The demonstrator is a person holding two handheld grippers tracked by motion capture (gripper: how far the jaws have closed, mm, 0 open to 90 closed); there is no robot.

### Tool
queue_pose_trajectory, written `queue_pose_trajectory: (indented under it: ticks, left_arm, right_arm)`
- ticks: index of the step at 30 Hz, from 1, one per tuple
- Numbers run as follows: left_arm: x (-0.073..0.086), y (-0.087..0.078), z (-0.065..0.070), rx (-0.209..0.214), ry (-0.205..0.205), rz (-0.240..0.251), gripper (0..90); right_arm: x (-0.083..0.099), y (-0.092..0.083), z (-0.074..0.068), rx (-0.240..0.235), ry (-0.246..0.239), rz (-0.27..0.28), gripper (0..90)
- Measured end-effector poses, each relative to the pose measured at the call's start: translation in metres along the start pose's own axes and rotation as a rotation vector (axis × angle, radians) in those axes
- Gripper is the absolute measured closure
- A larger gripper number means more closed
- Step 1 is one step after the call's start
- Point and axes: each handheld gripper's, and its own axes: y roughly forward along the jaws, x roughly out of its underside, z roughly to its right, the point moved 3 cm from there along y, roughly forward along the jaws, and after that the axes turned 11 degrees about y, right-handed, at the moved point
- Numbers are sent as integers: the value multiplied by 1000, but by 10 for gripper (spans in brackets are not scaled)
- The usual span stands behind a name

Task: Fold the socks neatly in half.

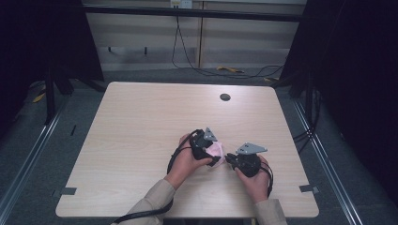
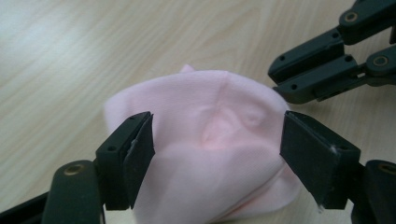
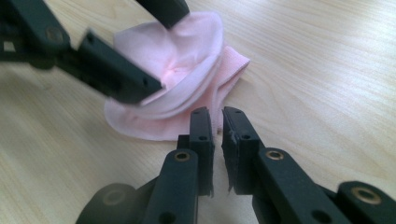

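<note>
On the near half of the table [image 1: 141, 122], seen from the high view, a small pink cloth [image 1: 217, 151] lay between the two tools, with the left gripper [image 1: 213, 157] over its left side and the right gripper [image 1: 230, 159] just beside its right edge; each was held in a hand, sleeves entering from the bottom. That view also took in a dark round hole [image 1: 225, 97] near the far edge of the tabletop, but it was too distant to show how the jaws stood. Along the left gripper [image 2: 217, 154] in its own view, the jaws stood wide, one on either side of the bunched pink cloth [image 2: 205, 154], which rose between them in a soft mound; whether the pads pressed on it could not be told. The right gripper [image 2: 280, 88] showed at upper right, its tips at the cloth's edge. From the right gripper view, the right gripper [image 3: 217, 128] stood nearly closed, a narrow gap left between the pads, and a thin fold of the pink cloth [image 3: 173, 88] reached down into that gap, though a firm pinch was not clear. The left gripper [image 3: 154, 51] reached in from the upper left, its jaws spread across the cloth's open, layered folds.
</note>
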Motion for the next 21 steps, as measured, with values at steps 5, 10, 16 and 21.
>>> queue_pose_trajectory:
  ticks: [5, 10, 16, 21]
  left_arm:
    - [6, -16, -17, -48, -64, 38, 280]
    - [20, -16, -28, -58, -112, -6, 299]
    - [30, -7, -17, 11, -114, -29, 315]
    - [32, -8, -6, 56, -106, -30, 332]
  right_arm:
    - [0, 1, -1, 0, -4, -3, 817]
    - [0, 4, -4, -2, -7, -11, 790]
    - [-2, 9, -4, 2, -13, -23, 741]
    - [-6, 12, 7, 32, -5, -39, 682]
